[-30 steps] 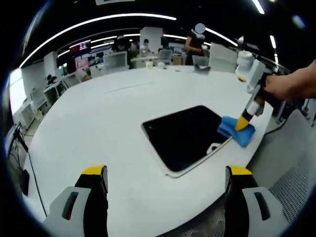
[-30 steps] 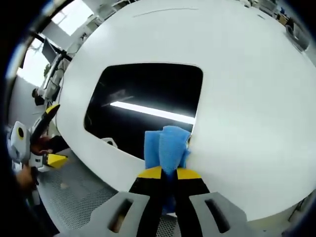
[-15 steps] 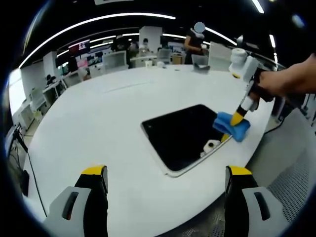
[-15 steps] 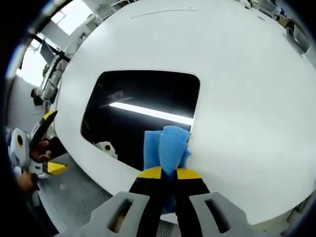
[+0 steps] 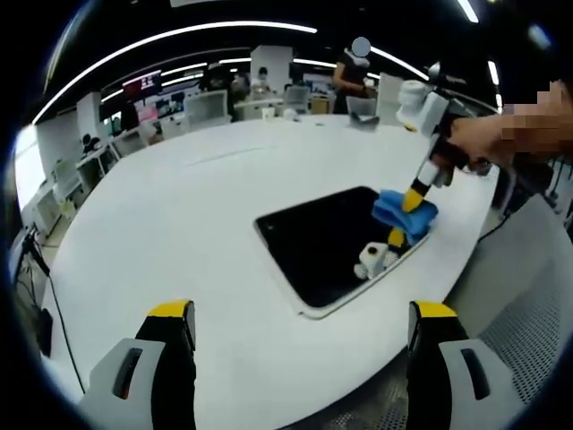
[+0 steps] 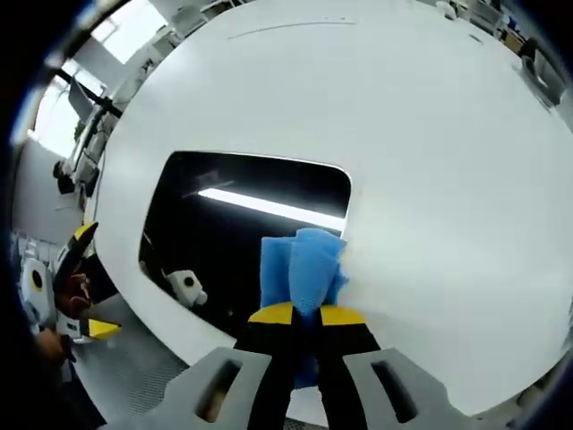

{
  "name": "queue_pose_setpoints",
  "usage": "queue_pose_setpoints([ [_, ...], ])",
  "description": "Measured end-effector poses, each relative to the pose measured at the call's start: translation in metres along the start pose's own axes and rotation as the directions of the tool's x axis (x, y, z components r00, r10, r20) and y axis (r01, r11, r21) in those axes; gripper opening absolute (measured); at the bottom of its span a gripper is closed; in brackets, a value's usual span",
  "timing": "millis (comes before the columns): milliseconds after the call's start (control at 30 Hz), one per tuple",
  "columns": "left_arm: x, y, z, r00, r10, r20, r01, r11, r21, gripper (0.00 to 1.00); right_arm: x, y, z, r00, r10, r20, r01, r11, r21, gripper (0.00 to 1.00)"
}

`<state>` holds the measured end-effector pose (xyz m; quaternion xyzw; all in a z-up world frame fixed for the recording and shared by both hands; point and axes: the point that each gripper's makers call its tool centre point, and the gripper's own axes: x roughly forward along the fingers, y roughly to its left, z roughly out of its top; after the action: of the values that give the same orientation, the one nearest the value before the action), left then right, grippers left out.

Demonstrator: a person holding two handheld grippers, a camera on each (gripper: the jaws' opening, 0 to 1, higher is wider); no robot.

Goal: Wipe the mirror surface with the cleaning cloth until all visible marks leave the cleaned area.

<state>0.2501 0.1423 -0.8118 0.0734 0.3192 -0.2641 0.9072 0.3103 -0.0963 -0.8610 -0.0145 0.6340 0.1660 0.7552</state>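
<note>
between the right claw [image 6: 305, 315] jaws, cleaning cloth [image 6: 301, 269] presses the mirror [image 6: 233, 224]

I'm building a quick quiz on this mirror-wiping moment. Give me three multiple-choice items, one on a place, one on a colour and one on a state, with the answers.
1. Where does the cloth sit?
A. on the mirror's edge
B. on the floor
C. at the table's far side

2. What colour is the cloth?
A. red
B. blue
C. green

3. How is the left gripper?
A. shut on the cloth
B. shut on a cable
C. open, holding nothing

Answers: 1 A, the cloth overlaps the dark mirror's border in both views. 2 B, it is plainly blue. 3 C, its jaws stand wide apart; the right gripper holds the cloth.
</note>
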Motion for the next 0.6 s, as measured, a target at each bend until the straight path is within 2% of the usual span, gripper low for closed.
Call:
queue_pose_setpoints([
  [600,0.001,0.001,-0.003,1.0,0.0,-0.016,0.0,1.0,-0.002,0.99,0.005,-0.015,0.038,1.0,0.003,0.015,-0.003,1.0,0.014,0.02],
])
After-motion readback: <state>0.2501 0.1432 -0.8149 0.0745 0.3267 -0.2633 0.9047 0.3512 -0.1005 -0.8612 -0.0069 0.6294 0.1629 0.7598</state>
